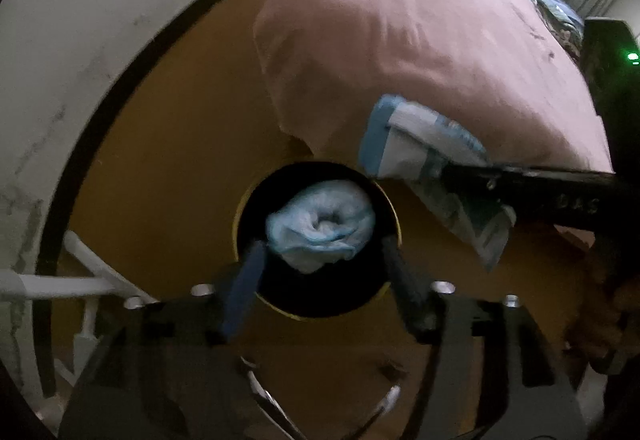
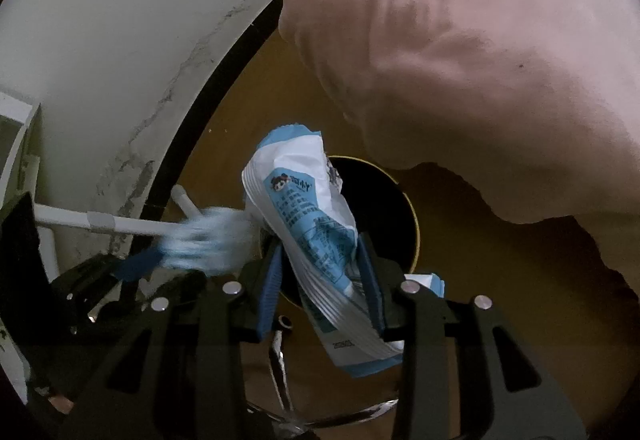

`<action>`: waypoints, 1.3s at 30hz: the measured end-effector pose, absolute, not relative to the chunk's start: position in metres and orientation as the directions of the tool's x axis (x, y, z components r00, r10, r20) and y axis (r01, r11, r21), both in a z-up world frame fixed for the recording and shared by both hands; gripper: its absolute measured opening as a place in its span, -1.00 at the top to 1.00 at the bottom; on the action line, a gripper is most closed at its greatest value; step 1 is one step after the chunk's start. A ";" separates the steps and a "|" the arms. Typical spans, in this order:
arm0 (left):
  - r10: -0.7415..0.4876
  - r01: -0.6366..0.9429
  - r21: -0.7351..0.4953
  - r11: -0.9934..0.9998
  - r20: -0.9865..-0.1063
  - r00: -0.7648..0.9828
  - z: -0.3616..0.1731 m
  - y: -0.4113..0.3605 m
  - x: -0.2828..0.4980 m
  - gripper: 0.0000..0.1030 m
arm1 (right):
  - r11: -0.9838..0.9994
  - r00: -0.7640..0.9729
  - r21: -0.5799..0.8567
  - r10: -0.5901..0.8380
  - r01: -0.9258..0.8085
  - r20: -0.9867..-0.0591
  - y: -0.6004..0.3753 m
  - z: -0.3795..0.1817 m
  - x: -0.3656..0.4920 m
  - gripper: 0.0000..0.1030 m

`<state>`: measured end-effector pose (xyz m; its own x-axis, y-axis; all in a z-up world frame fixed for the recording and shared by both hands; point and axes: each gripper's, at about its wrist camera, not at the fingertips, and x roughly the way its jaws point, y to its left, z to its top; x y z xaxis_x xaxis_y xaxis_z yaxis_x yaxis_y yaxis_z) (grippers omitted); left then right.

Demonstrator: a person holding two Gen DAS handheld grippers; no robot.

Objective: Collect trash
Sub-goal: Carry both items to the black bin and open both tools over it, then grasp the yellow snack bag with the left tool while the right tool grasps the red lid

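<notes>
Hovering over the dark round bin (image 1: 316, 240), we hold our left tool (image 1: 320, 260) spread wide around a crumpled pale-blue wad (image 1: 320, 232), not pinching it, while our right tool (image 2: 320, 272) clamps a blue-and-white wrapper (image 2: 308, 224) beside the pink bedding (image 2: 480, 60).

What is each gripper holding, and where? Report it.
Right gripper: blue-white wrapper, pinched across its lower middle. Left gripper: crumpled tissue between its jaws, grip unclear.
</notes>
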<state>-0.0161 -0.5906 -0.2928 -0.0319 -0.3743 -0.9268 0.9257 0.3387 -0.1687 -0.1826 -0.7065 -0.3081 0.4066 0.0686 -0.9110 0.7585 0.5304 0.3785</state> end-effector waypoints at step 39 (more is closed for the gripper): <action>-0.170 0.224 -0.030 0.974 -0.752 0.637 -0.025 0.027 0.082 -0.86 | 0.916 0.583 0.259 0.396 -0.307 -0.709 -0.227 -0.034 0.135 -0.65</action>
